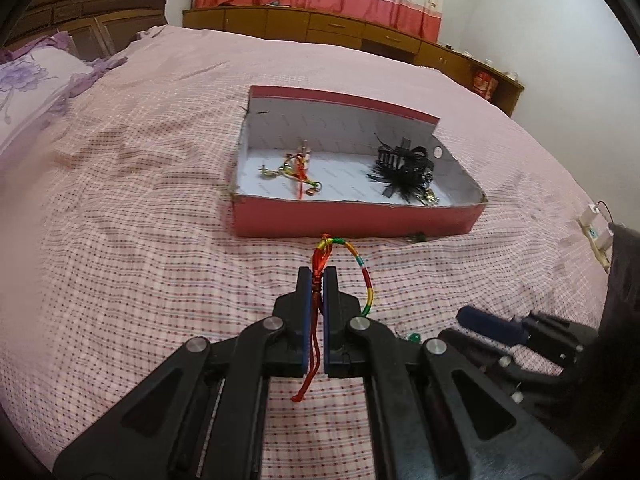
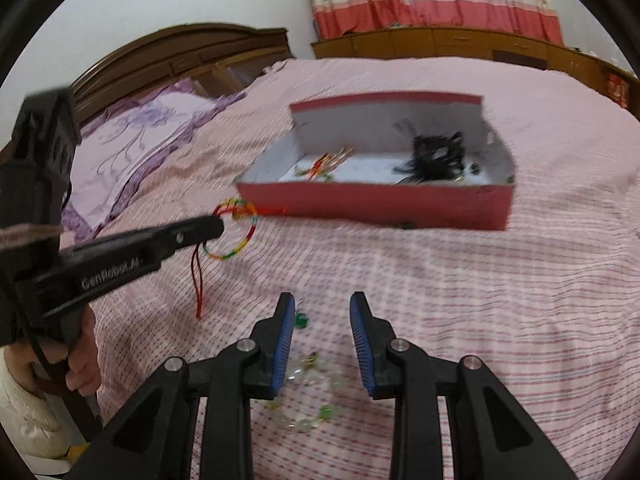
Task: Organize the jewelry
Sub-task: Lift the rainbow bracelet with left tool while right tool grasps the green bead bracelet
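Two grippers work on the near side of the red box [image 1: 356, 220]. The left gripper [image 1: 319, 280] is pinched tight on the knot of a multicoloured cord bracelet [image 1: 362, 272]; its loop stands out beyond the pads toward the box, tassel strands trailing back. The right gripper [image 2: 322, 312], angled downward, is spread over a clear bead bracelet [image 2: 316, 396] lying flat on the bedspread [image 1: 140, 200].
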Demonstrator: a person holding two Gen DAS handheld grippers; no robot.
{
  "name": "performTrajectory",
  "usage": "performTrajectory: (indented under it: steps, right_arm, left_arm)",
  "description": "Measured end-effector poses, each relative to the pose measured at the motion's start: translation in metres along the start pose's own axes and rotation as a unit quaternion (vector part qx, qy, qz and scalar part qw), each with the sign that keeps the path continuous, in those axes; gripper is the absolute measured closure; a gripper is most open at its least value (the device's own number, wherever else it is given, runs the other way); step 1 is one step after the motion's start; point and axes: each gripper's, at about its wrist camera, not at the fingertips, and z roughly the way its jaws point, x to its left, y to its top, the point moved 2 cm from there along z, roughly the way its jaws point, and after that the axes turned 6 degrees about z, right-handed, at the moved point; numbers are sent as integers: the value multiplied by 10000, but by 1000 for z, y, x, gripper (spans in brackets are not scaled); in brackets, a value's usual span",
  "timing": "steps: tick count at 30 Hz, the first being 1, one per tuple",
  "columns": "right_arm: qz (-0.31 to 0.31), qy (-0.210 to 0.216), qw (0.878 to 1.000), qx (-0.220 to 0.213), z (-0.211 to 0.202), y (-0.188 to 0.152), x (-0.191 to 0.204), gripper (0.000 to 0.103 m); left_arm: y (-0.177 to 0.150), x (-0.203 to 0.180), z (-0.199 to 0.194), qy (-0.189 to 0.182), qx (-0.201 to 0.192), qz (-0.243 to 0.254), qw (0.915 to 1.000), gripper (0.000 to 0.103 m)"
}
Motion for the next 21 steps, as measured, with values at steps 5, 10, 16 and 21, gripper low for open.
performTrajectory:
  steps: [5,10,16,21]
  right_arm:
    - [-125,57,9996,251,17,-6,13,72]
    - [-214,56,9988,432,31,-7,19,72]
    - [-215,-15,9983,537,39,-9,19,79]
    - [-165,-35,9983,560,43,-8,16,91]
  left_arm:
    - [-3,8,-1,36,-23,-107,9999,103]
    - [-3,12,0,12,-25,-185,9998,103]
    - [-2,12,0,-11,-31,-220,9998,103]
    - [-2,10,-1,-9,-32,-181,9998,103]
